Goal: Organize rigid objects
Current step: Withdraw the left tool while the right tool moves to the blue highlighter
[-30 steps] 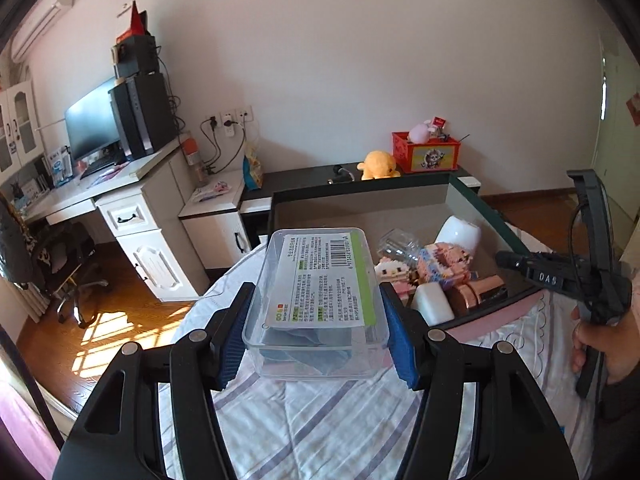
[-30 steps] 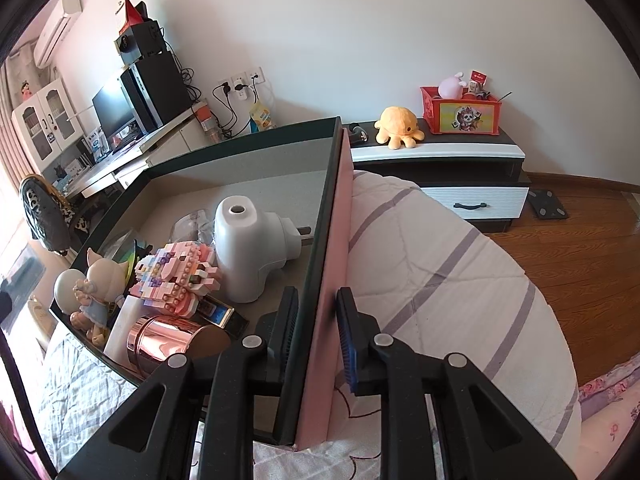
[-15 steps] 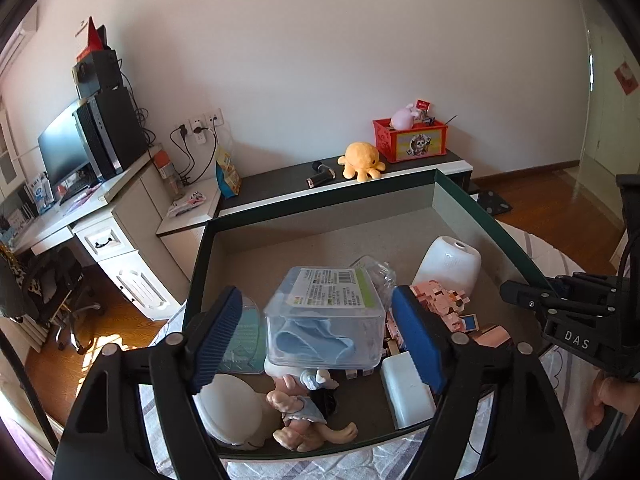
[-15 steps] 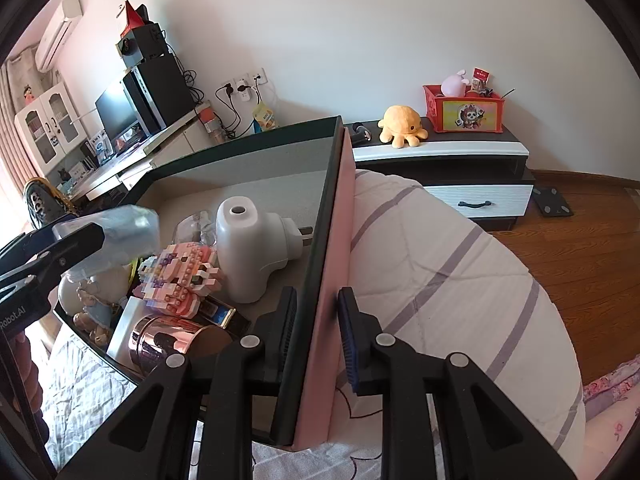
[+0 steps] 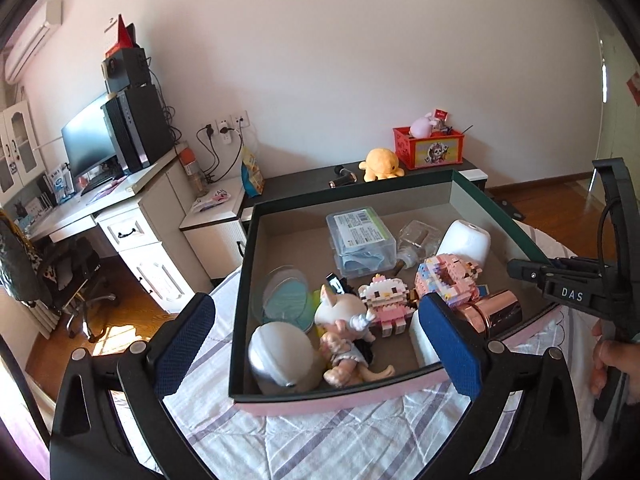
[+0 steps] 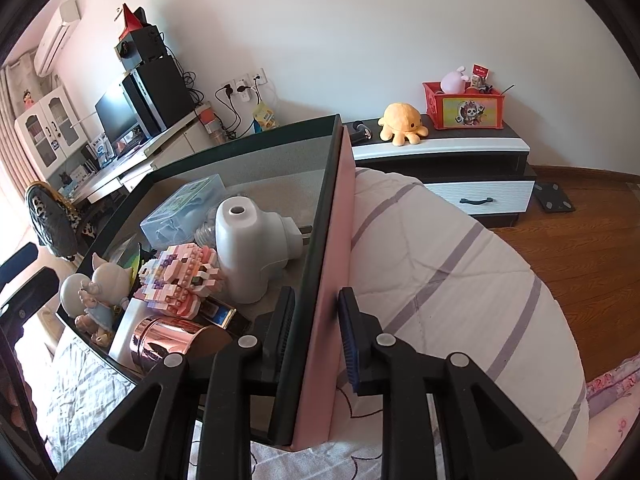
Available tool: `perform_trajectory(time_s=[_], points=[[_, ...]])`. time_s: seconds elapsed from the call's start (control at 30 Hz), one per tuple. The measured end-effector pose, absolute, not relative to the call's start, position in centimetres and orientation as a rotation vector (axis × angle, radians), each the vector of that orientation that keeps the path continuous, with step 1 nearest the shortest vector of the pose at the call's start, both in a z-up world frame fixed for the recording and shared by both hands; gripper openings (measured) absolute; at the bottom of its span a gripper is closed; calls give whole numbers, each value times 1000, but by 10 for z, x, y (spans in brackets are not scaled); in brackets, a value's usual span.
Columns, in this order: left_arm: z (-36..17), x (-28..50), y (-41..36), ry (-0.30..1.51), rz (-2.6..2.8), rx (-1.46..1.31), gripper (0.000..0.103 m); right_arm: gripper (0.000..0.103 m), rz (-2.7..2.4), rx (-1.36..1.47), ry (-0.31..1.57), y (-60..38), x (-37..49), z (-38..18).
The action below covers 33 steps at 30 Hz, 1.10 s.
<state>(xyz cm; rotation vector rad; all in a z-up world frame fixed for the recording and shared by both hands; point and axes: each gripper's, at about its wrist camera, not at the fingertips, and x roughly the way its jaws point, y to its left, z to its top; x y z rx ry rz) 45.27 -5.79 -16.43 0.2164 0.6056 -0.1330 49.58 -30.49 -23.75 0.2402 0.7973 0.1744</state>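
Note:
A pink storage box (image 5: 344, 400) with a dark rim sits on the striped bed. Inside at the back lies a clear plastic case (image 5: 360, 240) with a green label, also in the right wrist view (image 6: 182, 210). Around it are a white plug-in device (image 5: 466, 240), pink brick figures (image 5: 444, 280), a doll (image 5: 344, 328), a copper cup (image 5: 496, 312) and a grey ball (image 5: 280, 356). My left gripper (image 5: 316, 344) is open and empty, held above the box's near edge. My right gripper (image 6: 316, 332) is shut on the box's right wall (image 6: 332, 240).
The bed's white striped quilt (image 6: 440, 280) falls away to the right. A low black cabinet (image 6: 440, 148) with an orange plush and a red crate stands behind the box. A white desk (image 5: 132, 220) with a monitor and an office chair stands to the left.
My left gripper carried the clear case over the box, let it go at the back, opened wide and pulled back. The right gripper stayed on the box wall.

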Motion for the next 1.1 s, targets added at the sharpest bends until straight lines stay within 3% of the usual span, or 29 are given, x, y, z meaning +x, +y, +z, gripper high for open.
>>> perform_trajectory(time_s=[0.2, 0.27, 0.37, 0.47, 0.6, 0.67, 0.87, 1.1], points=[[-154, 411, -29, 586, -89, 154, 103, 26, 147, 216, 783, -302, 479, -226], [-150, 394, -24, 587, -79, 144, 103, 43, 133, 217, 753, -302, 462, -217], [-146, 366, -17, 579, -47, 135, 103, 45, 136, 210, 707, -298, 429, -198], [-142, 333, -10, 556, -52, 133, 103, 63, 141, 185, 650, -286, 389, -178], [-138, 291, -2, 508, -47, 149, 103, 68, 180, 136, 599, -264, 335, -160], [-140, 272, 4, 498, -42, 136, 103, 77, 196, 112, 588, -253, 312, -156], [-151, 244, 20, 525, -81, 115, 103, 78, 231, 44, 617, -227, 272, -162], [-155, 246, 38, 553, -67, 79, 103, 78, 290, -101, 792, -201, 297, -208]])
